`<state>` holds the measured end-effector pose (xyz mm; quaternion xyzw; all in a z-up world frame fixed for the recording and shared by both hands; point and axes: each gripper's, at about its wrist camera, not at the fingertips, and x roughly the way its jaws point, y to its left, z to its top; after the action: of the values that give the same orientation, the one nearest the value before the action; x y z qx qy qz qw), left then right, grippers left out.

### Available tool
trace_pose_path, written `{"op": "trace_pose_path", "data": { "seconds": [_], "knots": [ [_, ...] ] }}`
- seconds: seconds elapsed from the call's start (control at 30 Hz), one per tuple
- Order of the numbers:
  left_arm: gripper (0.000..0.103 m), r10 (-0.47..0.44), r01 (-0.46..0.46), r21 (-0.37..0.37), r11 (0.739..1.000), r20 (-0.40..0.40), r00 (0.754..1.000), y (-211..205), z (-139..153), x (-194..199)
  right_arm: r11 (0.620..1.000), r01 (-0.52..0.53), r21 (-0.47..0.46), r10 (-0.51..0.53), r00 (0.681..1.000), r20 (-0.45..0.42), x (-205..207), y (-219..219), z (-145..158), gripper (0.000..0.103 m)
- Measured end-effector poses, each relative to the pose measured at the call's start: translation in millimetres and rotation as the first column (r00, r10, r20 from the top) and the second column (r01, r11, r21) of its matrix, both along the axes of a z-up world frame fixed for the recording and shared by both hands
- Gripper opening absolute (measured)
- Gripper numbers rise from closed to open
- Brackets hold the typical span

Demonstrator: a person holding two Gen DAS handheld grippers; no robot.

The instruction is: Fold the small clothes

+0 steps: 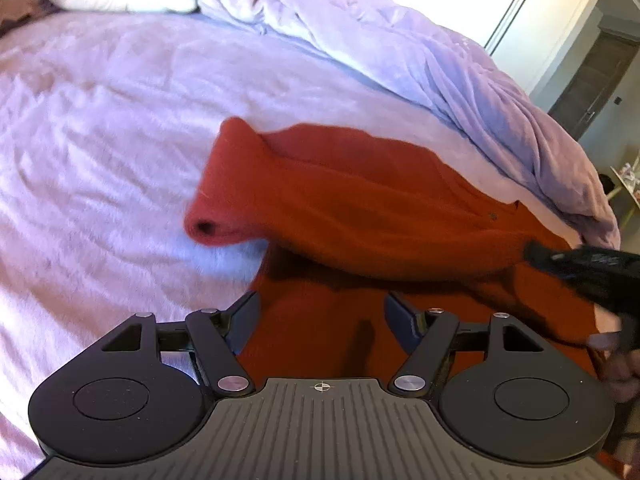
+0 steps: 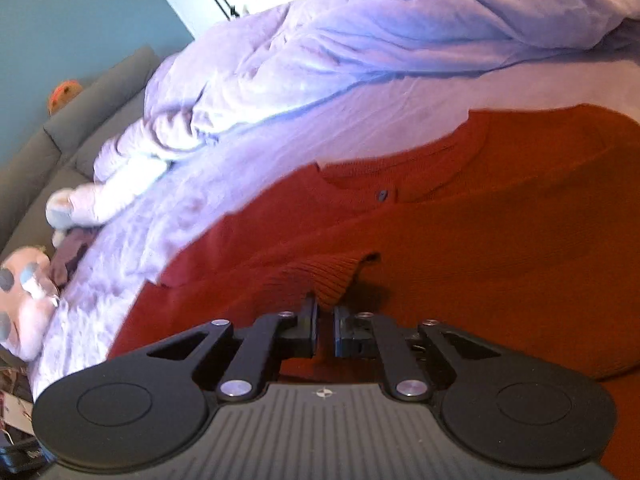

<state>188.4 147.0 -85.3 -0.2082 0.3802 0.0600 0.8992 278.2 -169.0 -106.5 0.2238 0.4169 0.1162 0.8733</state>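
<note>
Lying on the lilac bed, the red sweater has its ribbed cuff pinched by the right gripper; left gripper fingers spread, empty.

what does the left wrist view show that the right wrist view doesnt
Only the left wrist view: the open left tool, empty, and the sweater's sleeve lifted over the body.

Only the right wrist view: the right tool shut on the ribbed cuff, a grey sofa, stuffed toys.

Both: the red sweater on the lilac bedspread.
</note>
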Motion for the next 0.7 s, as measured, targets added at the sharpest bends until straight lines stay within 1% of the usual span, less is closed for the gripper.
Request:
{"op": "trace_pose_path", "data": {
  "seconds": [0.07, 0.1, 0.17, 0.23, 0.27, 0.33, 0.4, 0.47, 0.5, 0.53, 0.57, 0.6, 0.63, 0.67, 0.7],
  "knots": [
    [0.074, 0.018, -0.018, 0.048, 0.999, 0.006, 1.0, -4, 3, 5, 0.997, 0.016, -0.071, -0.011, 0.997, 0.074, -7, -5, 18, 0.004],
    [0.074, 0.023, -0.024, 0.06, 0.998, 0.008, 1.0, -5, 4, 9, 0.995, 0.038, -0.097, -0.027, 0.993, 0.112, -10, -10, 27, 0.004],
    [0.074, 0.033, -0.033, 0.052, 0.998, 0.002, 0.999, -6, 3, 16, 0.988, 0.091, -0.123, -0.07, 0.984, 0.166, -18, -28, 41, 0.004],
    [0.074, 0.041, -0.04, 0.048, 0.998, -0.01, 0.999, -8, 1, 23, 0.966, 0.154, -0.207, -0.114, 0.975, 0.192, -24, -49, 45, 0.004],
    [0.074, 0.041, -0.041, 0.056, 0.998, -0.014, 0.999, -11, 0, 27, 0.955, 0.174, -0.241, -0.133, 0.975, 0.179, -26, -59, 41, 0.004],
    [0.074, 0.035, -0.033, 0.078, 0.996, -0.015, 0.999, -16, -1, 30, 0.942, 0.208, -0.262, -0.186, 0.977, 0.105, -26, -82, 26, 0.004],
    [0.075, 0.029, -0.027, 0.096, 0.995, -0.021, 0.999, -20, -2, 33, 0.942, 0.224, -0.251, -0.225, 0.974, 0.027, -29, -100, 8, 0.004],
    [0.076, 0.021, -0.018, 0.109, 0.994, -0.025, 0.999, -22, -4, 33, 0.947, 0.242, -0.213, -0.251, 0.968, -0.018, -36, -113, -4, 0.006],
    [0.076, 0.018, -0.014, 0.118, 0.993, -0.03, 0.999, -23, -4, 33, 0.952, 0.253, -0.173, -0.261, 0.965, -0.027, -39, -118, -7, 0.008],
    [0.076, 0.013, -0.009, 0.127, 0.992, -0.034, 0.999, -24, -5, 33, 0.957, 0.264, -0.122, -0.27, 0.962, -0.037, -42, -124, -11, 0.017],
    [0.076, 0.009, -0.005, 0.131, 0.991, -0.036, 0.999, -24, -5, 33, 0.958, 0.274, -0.085, -0.278, 0.96, -0.041, -44, -127, -12, 0.022],
    [0.077, 0.007, -0.002, 0.131, 0.991, -0.037, 0.999, -25, -5, 33, 0.959, 0.281, -0.047, -0.283, 0.958, -0.038, -44, -127, -14, 0.033],
    [0.078, 0.006, -0.001, 0.128, 0.992, -0.037, 0.999, -25, -5, 33, 0.957, 0.29, -0.016, -0.29, 0.957, -0.029, -43, -128, -15, 0.042],
    [0.08, 0.006, -0.001, 0.125, 0.992, -0.039, 0.999, -25, -5, 32, 0.956, 0.294, -0.008, -0.294, 0.956, -0.019, -40, -126, -15, 0.046],
    [0.08, 0.007, -0.002, 0.124, 0.992, -0.04, 0.999, -25, -5, 33, 0.956, 0.294, -0.012, -0.295, 0.956, -0.011, -36, -124, -14, 0.053]
  ]
}}
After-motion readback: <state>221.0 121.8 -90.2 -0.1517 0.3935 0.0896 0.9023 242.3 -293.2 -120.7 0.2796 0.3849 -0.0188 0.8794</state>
